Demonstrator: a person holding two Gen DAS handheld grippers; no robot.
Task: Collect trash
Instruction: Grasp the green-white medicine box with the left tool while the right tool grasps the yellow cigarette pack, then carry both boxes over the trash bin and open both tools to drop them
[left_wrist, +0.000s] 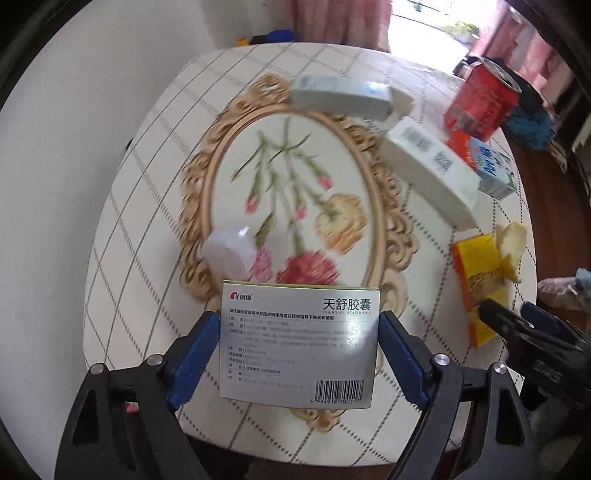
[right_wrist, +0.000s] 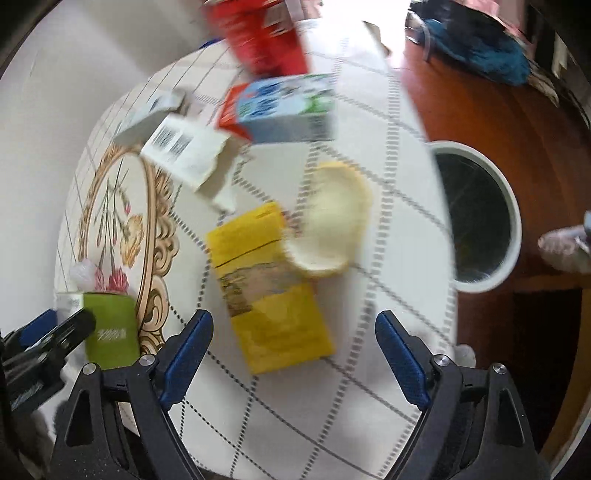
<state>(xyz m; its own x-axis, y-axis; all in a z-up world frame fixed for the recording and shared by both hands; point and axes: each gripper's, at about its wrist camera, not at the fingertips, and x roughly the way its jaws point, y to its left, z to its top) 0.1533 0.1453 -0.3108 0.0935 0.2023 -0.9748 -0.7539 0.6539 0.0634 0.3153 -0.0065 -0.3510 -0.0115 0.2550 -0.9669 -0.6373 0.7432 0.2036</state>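
Observation:
My left gripper (left_wrist: 298, 325) is shut on a silver and green medicine box (left_wrist: 299, 339), held above the table; the box also shows in the right wrist view (right_wrist: 110, 332). My right gripper (right_wrist: 293, 328) is open above a yellow box (right_wrist: 269, 288) that lies flat beside a pale fruit peel (right_wrist: 328, 221). On the table also lie a white barcode box (left_wrist: 432, 173), a grey-blue box (left_wrist: 343, 96), a blue milk carton (right_wrist: 288, 109), a red can (left_wrist: 480, 99) and a small white plastic cup (left_wrist: 231, 254).
The table (left_wrist: 155, 155) has a checked cloth with an oval flower print. A white-rimmed bin (right_wrist: 476, 218) with a dark liner stands on the wood floor right of the table. A blue cloth heap (right_wrist: 480, 48) lies further back.

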